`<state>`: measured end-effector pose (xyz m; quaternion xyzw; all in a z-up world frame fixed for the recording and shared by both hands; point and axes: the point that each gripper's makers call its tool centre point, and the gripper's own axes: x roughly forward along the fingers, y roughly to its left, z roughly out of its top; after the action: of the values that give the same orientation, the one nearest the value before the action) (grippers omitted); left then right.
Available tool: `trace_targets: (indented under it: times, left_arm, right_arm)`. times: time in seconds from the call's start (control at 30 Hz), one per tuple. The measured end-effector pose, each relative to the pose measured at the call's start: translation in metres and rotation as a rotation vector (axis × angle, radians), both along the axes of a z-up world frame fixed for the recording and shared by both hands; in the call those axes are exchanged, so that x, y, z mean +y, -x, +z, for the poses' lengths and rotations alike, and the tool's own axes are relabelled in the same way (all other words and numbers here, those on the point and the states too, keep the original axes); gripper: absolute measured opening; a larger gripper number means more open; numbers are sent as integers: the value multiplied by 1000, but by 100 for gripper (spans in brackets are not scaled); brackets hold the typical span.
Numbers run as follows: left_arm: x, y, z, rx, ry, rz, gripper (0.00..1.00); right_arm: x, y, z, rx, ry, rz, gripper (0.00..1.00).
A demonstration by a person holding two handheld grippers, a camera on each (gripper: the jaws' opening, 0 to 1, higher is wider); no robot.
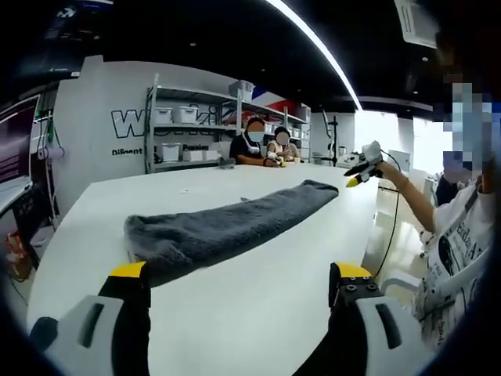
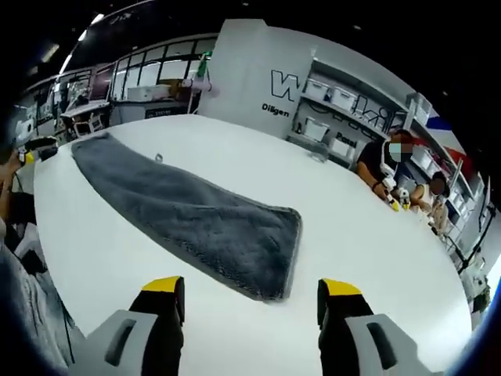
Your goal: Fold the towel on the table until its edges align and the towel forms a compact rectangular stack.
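A long grey towel (image 1: 227,227) lies as a narrow folded strip across the white table (image 1: 266,313). My left gripper (image 1: 241,283) stands open just short of the towel's near end, with nothing between its jaws. My right gripper (image 1: 362,171) hovers past the towel's far end, held by a hand. In the right gripper view the towel (image 2: 188,215) runs away to the upper left, and the right gripper (image 2: 252,301) is open just short of its near short edge. The left gripper (image 2: 35,146) shows by the towel's far end.
Two people (image 1: 264,145) sit at the table's far side, also seen as seated people (image 2: 399,168) at the right. Shelves with white bins (image 1: 184,129) line the wall behind. The person's body (image 1: 450,251) stands at the table's right edge.
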<state>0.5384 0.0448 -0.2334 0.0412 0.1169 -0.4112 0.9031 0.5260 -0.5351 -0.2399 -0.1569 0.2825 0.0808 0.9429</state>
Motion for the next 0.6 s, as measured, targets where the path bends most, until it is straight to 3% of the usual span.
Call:
trace_targets:
  times: [0.23, 0.33, 0.6]
  left_arm:
    - [4, -7, 2, 11, 26, 18, 99]
    - [5, -11, 3, 15, 35, 22, 99]
    - [16, -18, 1, 44, 40, 52, 99]
  right_arm:
    - [53, 23, 15, -64, 1, 95, 86]
    - [71, 31, 11, -70, -2, 116, 89]
    - [94, 37, 17, -97, -15, 154, 98]
